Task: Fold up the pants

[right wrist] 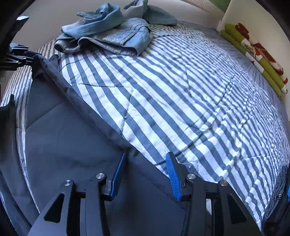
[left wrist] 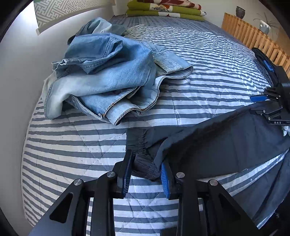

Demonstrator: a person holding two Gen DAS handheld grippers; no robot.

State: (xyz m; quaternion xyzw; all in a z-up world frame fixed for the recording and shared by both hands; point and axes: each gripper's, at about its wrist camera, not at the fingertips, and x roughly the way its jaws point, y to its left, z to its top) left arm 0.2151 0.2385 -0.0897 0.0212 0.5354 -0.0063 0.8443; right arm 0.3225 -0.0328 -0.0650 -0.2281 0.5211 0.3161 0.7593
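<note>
Dark navy pants [left wrist: 226,138] lie across the near part of a striped bed, spread from the left gripper to the right one. My left gripper [left wrist: 146,158] points steeply down, and its blue pads pinch the bunched elastic waistband [left wrist: 143,163]. It also shows small at the upper left of the right wrist view as the left gripper [right wrist: 30,55], at the pants' far corner. My right gripper [right wrist: 146,154] stands open over the pants [right wrist: 63,136]. The fabric's edge runs flat between its fingers, untouched by the pads. The right gripper [left wrist: 252,104] appears at the right edge of the left wrist view.
A crumpled pile of light blue jeans [left wrist: 108,72] [right wrist: 112,34] lies farther up the striped bedspread [left wrist: 208,59] near a white wall. Folded green bedding [left wrist: 163,10] [right wrist: 253,54] sits at the head. A wooden slatted panel [left wrist: 253,36] runs along the bed's right side.
</note>
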